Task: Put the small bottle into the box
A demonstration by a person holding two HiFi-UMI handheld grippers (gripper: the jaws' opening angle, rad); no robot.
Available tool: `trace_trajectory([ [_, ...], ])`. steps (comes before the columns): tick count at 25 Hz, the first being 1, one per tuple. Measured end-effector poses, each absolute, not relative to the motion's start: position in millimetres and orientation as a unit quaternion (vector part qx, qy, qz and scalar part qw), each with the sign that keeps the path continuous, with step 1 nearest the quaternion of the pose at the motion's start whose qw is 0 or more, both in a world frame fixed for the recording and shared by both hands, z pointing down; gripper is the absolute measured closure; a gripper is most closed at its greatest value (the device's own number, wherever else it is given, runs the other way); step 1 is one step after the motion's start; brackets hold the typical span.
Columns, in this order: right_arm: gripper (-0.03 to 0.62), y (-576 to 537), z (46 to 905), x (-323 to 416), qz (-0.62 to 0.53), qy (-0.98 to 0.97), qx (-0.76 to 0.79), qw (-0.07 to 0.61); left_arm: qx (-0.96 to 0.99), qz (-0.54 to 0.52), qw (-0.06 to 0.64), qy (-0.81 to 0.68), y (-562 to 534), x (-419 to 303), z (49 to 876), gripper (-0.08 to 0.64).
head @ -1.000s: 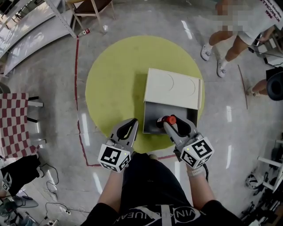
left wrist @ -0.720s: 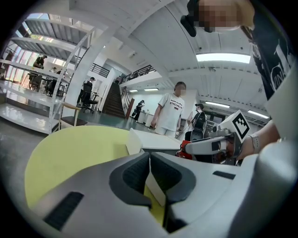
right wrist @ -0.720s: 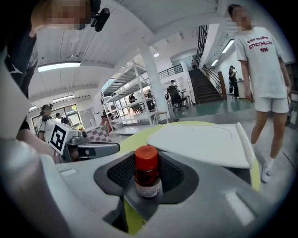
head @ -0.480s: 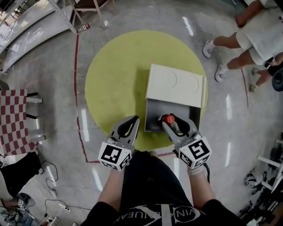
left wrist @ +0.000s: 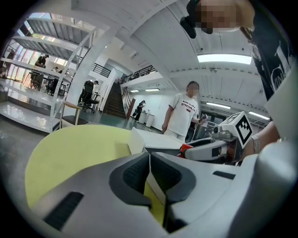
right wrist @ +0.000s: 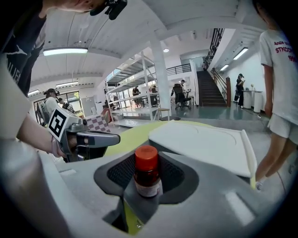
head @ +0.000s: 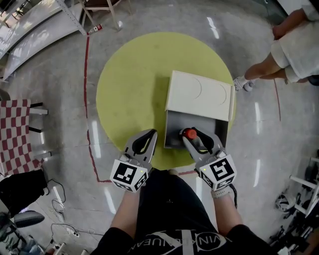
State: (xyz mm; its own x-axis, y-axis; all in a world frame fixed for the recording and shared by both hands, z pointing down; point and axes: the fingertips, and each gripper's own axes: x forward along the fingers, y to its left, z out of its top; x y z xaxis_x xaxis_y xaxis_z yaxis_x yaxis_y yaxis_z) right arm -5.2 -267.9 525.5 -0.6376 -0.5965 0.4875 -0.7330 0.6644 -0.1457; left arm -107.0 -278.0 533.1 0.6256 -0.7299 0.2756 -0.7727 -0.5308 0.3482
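The small bottle (right wrist: 147,174) is brown with a red cap (head: 190,133) and stands upright between the jaws of my right gripper (head: 194,137), which is shut on it. It hangs over the near edge of the open grey box (head: 217,128), whose cream lid (head: 199,94) folds back on the far side. The same lid (right wrist: 205,142) lies just beyond the bottle in the right gripper view. My left gripper (head: 143,141) is shut and holds nothing, left of the box over the yellow-green round mat (head: 129,84). Its jaws (left wrist: 150,174) meet in the left gripper view.
A person in white shorts (head: 294,47) stands at the far right. A red line (head: 87,99) runs along the floor left of the mat. A red-checked cloth (head: 17,137) and cables lie at the left. A wooden chair (head: 102,10) stands at the back.
The person at the far right has walked further right and away. My right gripper with the bottle has barely shifted; the left gripper stays put.
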Motion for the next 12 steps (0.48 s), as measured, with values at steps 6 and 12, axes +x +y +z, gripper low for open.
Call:
trace_trajectory([
  [6,0.445,-269.2,525.8,-3.8,0.171,-0.887,0.377,0.205,0.873,0.048,0.226,-0.429,-277.9,-107.3,533.9,0.545],
  [12,0.445,-266.0,525.0,-6.0,0.158,-0.889,0.373,0.212,0.874,0.047,0.224,-0.428,-277.6,-108.0,531.4,0.545],
])
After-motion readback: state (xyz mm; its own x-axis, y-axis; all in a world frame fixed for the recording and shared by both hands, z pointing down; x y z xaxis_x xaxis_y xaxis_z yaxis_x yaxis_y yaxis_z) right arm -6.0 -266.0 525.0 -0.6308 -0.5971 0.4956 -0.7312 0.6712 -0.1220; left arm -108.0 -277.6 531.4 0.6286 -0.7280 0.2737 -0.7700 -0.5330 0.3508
